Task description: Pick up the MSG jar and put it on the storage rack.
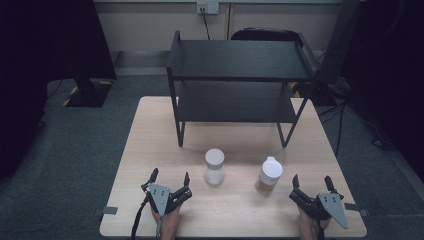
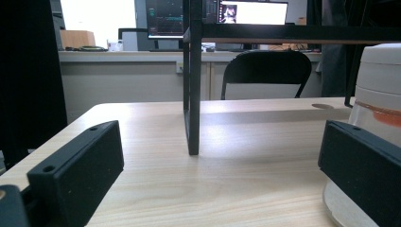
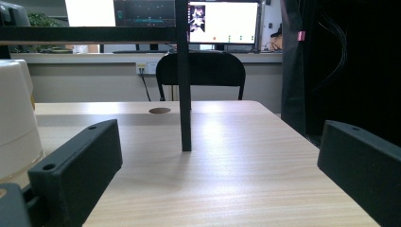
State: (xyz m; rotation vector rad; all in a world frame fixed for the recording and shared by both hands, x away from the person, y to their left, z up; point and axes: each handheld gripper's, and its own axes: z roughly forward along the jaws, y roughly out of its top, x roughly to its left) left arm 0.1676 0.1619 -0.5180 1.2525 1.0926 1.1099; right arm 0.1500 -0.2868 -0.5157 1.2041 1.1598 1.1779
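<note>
Two capped jars stand upright on the wooden table [image 1: 150, 150]: a clear one with a white lid [image 1: 214, 167] and a brownish one with a white lid [image 1: 269, 176]. My left gripper [image 1: 170, 178] rests near the front edge, left of the clear jar, open and empty. In the left gripper view [image 2: 217, 161] that jar [image 2: 378, 94] stands just beyond the right jaw. My right gripper [image 1: 312, 182] sits open and empty to the right of the brownish jar, which shows at the left edge of the right gripper view [image 3: 16, 123].
A black two-tier metal shelf rack [image 1: 239, 75] stands at the back of the table; its front legs [image 2: 192, 94] [image 3: 183, 85] show in both gripper views. A black chair [image 2: 267, 71] and monitors sit beyond the table. Bare wood lies between the jars and the rack.
</note>
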